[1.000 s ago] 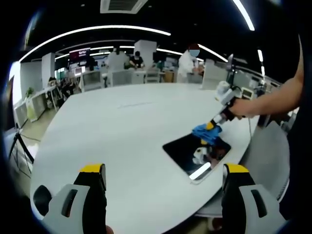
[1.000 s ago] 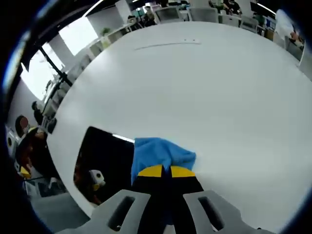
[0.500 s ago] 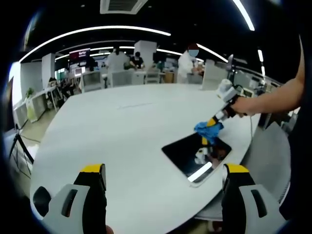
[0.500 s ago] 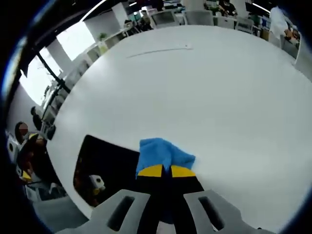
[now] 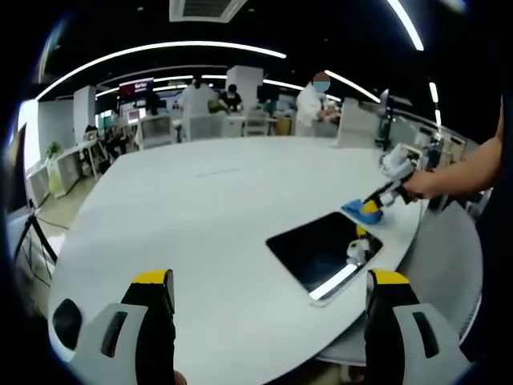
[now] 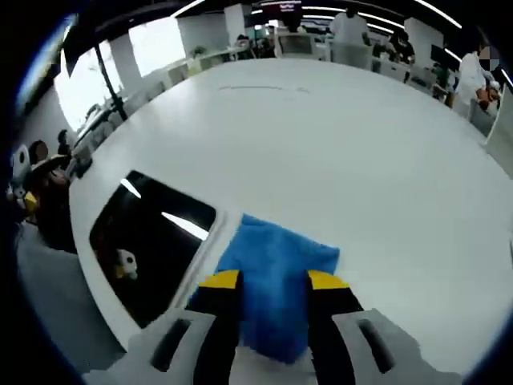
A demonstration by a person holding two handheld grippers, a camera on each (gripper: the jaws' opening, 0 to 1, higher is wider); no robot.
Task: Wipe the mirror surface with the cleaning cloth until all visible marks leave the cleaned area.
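Slid the cloth (image 6: 276, 277) off the mirror (image 6: 148, 241) onto the desk (image 6: 337, 152); right claw (image 6: 273, 280) parted around it now. Mirror just left of claw. Left claw (image 5: 271, 277) open, empty. Soft, light, probably bunches; pinch at a fold.

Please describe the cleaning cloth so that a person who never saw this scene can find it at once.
Start from the large white round table. Near its edge lies a dark rectangular mirror, flat on the tabletop. Just beside it sits the soft blue cloth, between the right gripper's yellow-tipped jaws; it is the table's single blue thing.
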